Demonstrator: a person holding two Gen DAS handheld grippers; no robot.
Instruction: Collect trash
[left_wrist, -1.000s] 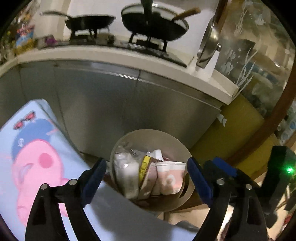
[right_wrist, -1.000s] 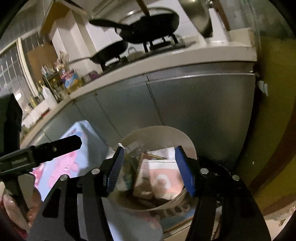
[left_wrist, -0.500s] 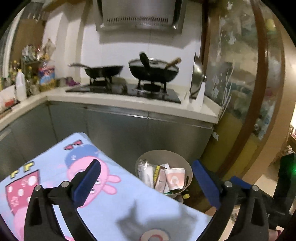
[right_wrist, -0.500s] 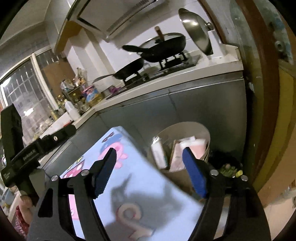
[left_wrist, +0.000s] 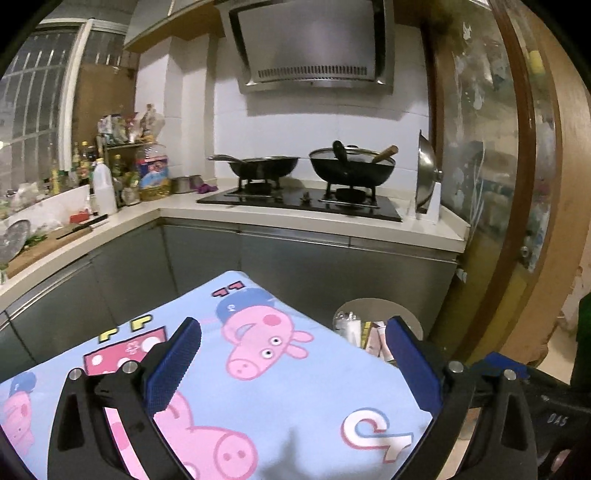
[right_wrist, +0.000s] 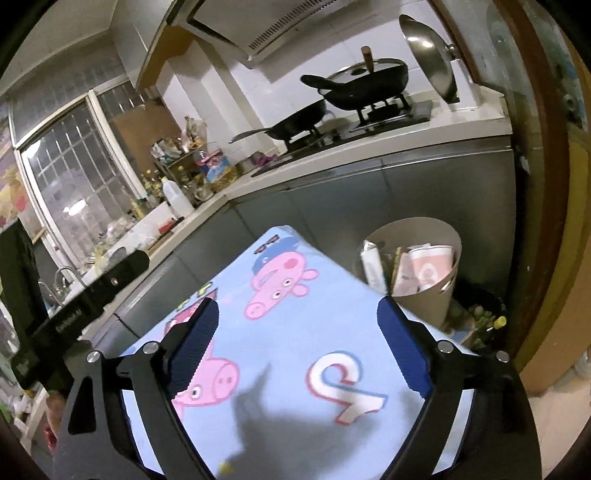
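We are holding both grippers above a table covered with a light blue cartoon-pig cloth (left_wrist: 314, 387), facing the kitchen corner. Our left gripper (left_wrist: 291, 363) is standing wide open with nothing between its blue pads (left_wrist: 171, 365), and only the cloth is showing through the gap. Our right gripper (right_wrist: 299, 345) is also open and empty; its jaws have just been opening further, and nothing is lying between them but the cloth below. The bin (right_wrist: 439, 291), a beige round one, is sitting on the floor just past the far right corner of the table, in front of the grey cabinets (left_wrist: 295, 269). It is holding the trash: a paper cup (right_wrist: 430, 267) with a pink print, a white packet (right_wrist: 371, 264) standing on end, and some flat cartons between them. In the left wrist view the bin is showing only partly, its rim (left_wrist: 369, 306) peeking over the table edge beside the right pad. Beside the bin, toward the wooden door frame (right_wrist: 543, 221), a dark container (right_wrist: 480, 314) with scraps is sitting on the floor. On the counter behind, two black woks (left_wrist: 351, 168) are sitting on the hob (left_wrist: 303, 199), and a steel lid (left_wrist: 426, 173) is standing upright in a holder at its right end. A part of the left gripper's body is showing at the left edge of the right wrist view.
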